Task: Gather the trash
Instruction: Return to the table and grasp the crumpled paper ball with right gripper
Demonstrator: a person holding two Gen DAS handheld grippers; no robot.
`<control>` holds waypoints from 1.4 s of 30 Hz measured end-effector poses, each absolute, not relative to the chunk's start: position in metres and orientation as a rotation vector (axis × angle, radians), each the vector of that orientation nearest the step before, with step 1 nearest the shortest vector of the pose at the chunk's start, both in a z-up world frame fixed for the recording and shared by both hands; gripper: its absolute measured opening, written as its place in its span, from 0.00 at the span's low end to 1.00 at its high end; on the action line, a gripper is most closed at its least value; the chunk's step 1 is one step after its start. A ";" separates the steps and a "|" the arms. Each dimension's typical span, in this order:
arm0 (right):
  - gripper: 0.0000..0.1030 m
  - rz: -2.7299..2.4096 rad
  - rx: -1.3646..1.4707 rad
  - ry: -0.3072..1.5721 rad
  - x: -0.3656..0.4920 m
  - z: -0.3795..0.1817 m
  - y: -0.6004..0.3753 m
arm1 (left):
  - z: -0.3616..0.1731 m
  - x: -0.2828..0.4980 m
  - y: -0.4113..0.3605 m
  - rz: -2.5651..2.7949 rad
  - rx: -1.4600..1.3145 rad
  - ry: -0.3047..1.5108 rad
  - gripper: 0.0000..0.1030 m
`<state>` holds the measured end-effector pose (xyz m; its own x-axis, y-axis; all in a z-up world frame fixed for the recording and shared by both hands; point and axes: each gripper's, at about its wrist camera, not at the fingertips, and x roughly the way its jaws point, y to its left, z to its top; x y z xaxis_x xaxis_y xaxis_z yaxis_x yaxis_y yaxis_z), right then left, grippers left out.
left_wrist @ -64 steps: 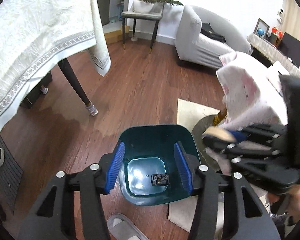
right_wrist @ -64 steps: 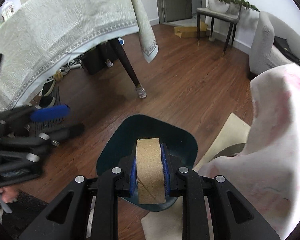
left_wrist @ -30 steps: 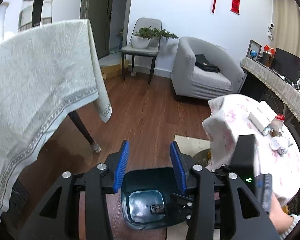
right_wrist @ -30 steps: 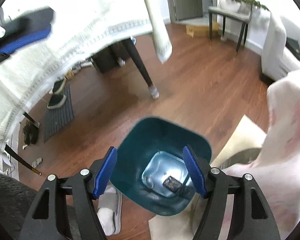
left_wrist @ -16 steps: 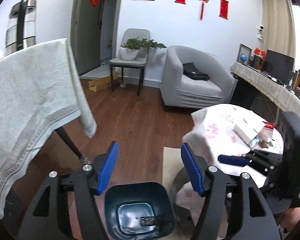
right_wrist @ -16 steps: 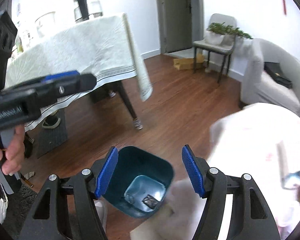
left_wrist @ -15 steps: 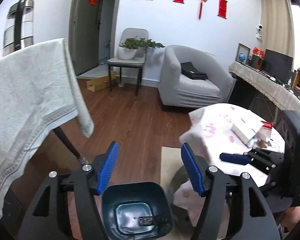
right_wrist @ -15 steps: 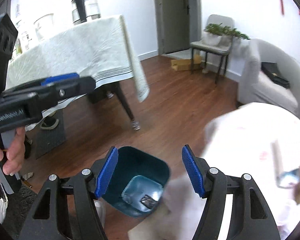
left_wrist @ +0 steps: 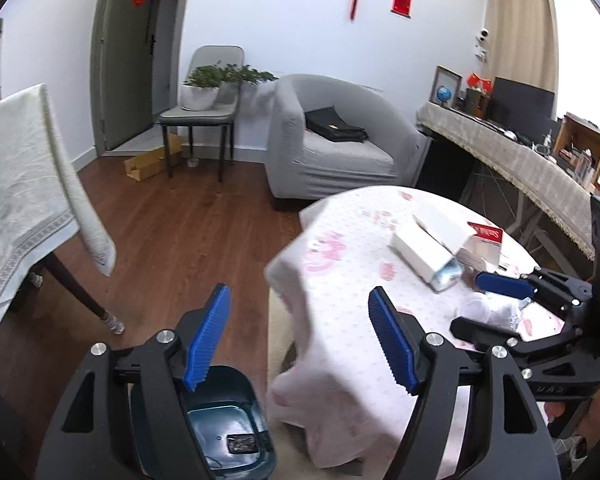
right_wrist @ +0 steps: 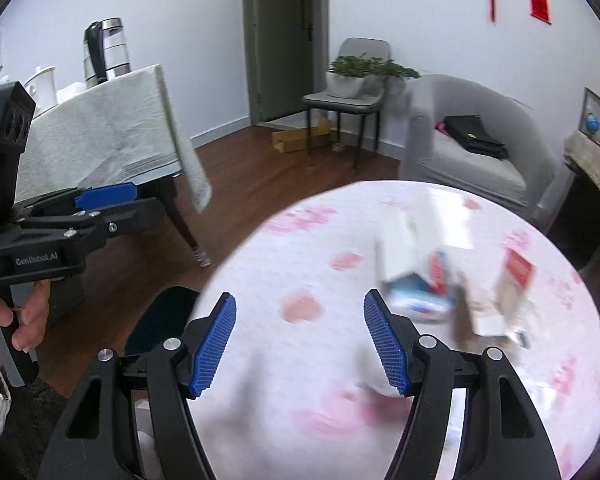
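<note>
From the left wrist: the left gripper [left_wrist: 300, 336], jaws opening and empty, hangs over one teal bin [left_wrist: 236, 440] on the floor holding one dark wrapper [left_wrist: 242, 443]. From the right wrist: the right gripper [right_wrist: 300, 344], released, hovers above the round desk [right_wrist: 308, 420] strewn with blurred boxes [right_wrist: 412, 280].

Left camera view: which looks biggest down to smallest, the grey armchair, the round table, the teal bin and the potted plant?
1. Round table, nearest, so it looms.
2. Grey armchair.
3. Teal bin, partly hidden by the gripper, so unsure.
4. Potted plant.
</note>
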<state>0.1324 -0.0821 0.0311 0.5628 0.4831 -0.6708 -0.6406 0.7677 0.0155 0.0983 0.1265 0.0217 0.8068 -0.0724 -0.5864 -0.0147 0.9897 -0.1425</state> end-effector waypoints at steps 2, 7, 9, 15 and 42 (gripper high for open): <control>0.65 0.650 -0.237 0.711 0.132 0.031 -0.099 | 0.019 0.104 0.114 -0.047 -0.135 0.640 0.74; 0.65 0.613 -0.239 0.730 0.133 0.025 -0.127 | 0.013 0.112 0.088 -0.086 -0.125 0.647 0.76; 0.65 0.604 -0.245 0.740 0.132 0.021 -0.135 | 0.010 0.116 0.078 -0.102 -0.124 0.654 0.76; 0.67 0.576 -0.291 0.722 0.128 0.017 -0.150 | 0.006 0.125 0.056 -0.148 -0.139 0.668 0.78; 0.41 0.523 -0.268 0.722 0.141 0.015 -0.194 | -0.024 0.140 -0.035 -0.341 0.059 0.755 0.82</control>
<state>0.1411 -0.1941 0.0152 0.6306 0.3610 -0.6871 -0.5410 0.8392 -0.0557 0.1396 -0.0351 -0.0243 0.6760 -0.2827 -0.6805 0.3244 0.9434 -0.0696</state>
